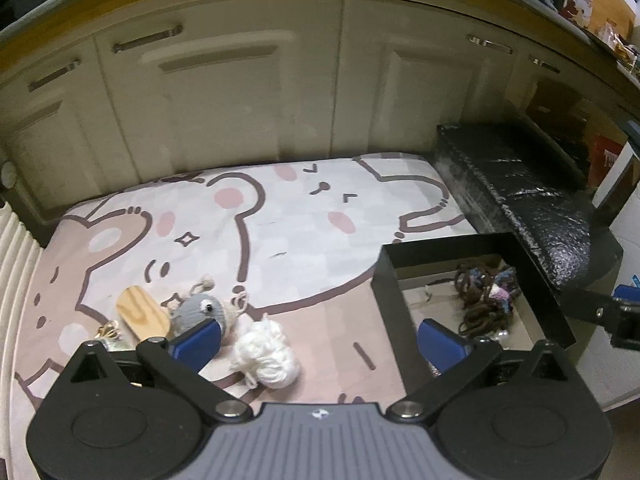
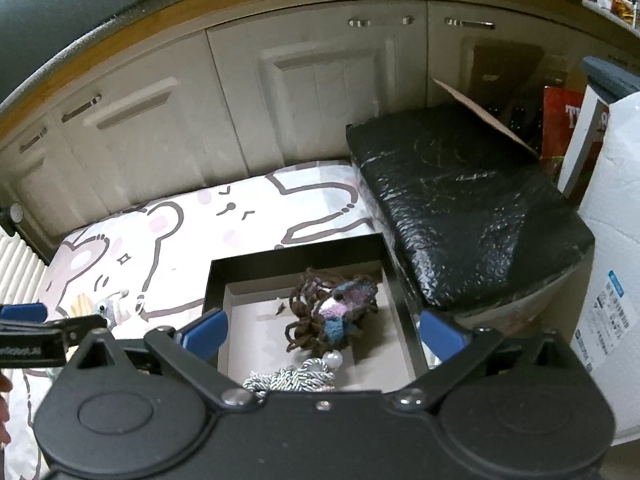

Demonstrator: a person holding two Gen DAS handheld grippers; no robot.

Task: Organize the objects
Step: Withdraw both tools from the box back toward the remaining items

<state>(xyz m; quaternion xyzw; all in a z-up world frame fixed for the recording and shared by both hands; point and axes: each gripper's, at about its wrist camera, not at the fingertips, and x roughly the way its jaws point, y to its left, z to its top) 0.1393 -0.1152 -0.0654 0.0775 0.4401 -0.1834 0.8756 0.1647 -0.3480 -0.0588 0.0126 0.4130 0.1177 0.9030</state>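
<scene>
On the cartoon-print mat [image 1: 280,216] lie a white yarn ball [image 1: 266,350], a grey knitted mouse toy [image 1: 200,310] and a wooden paddle [image 1: 140,312]. My left gripper [image 1: 318,340] hovers above the mat with its blue pads wide apart and nothing between them; the white yarn lies just inside its left pad. A black-rimmed box [image 2: 296,256] holds a brown and blue yarn tangle [image 2: 332,312] and a silver twisted cord with a pearl [image 2: 292,376]. My right gripper [image 2: 322,336] is open over that box, empty.
Cream cabinet doors [image 1: 224,92] close off the far side. A black wrapped block [image 2: 460,208] stands right of the box, with white packages [image 2: 612,240] and a red carton [image 2: 560,116] beyond it. A small gold item [image 1: 108,330] lies left of the paddle.
</scene>
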